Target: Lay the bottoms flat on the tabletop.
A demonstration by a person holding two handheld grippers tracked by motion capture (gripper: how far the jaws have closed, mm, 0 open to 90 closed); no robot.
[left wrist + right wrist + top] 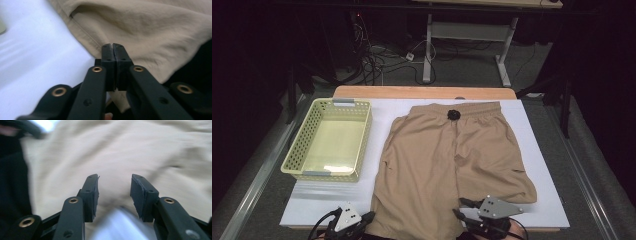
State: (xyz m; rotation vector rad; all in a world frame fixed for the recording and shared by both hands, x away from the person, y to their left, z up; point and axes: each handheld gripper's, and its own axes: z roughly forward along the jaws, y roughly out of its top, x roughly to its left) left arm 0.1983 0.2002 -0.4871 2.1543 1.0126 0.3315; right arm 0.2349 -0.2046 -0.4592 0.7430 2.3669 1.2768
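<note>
As seen from the high view, the tan shorts (452, 165) lay flat on the white worktop (542, 200), waistband away from the person and leg hems at the near edge, with an empty yellow basket (292, 159) just beside them on the left. The left tongs (371, 217) sat at the near left hem and the right tongs (458, 207) at the near right hem; behind the worktop, a dark room held a table frame (472, 32) and loose cables (384, 60) on the floor. In the left gripper view, the left tongs (113, 48) were pressed together at the hem of the shorts (140, 30), though whether cloth was pinched could not be told. In the right gripper view, the right tongs (113, 192) stood spread over the shorts (125, 150), holding nothing. Judged step: seizing both hems for a fold; next, the right tongs needed to close on cloth.
</note>
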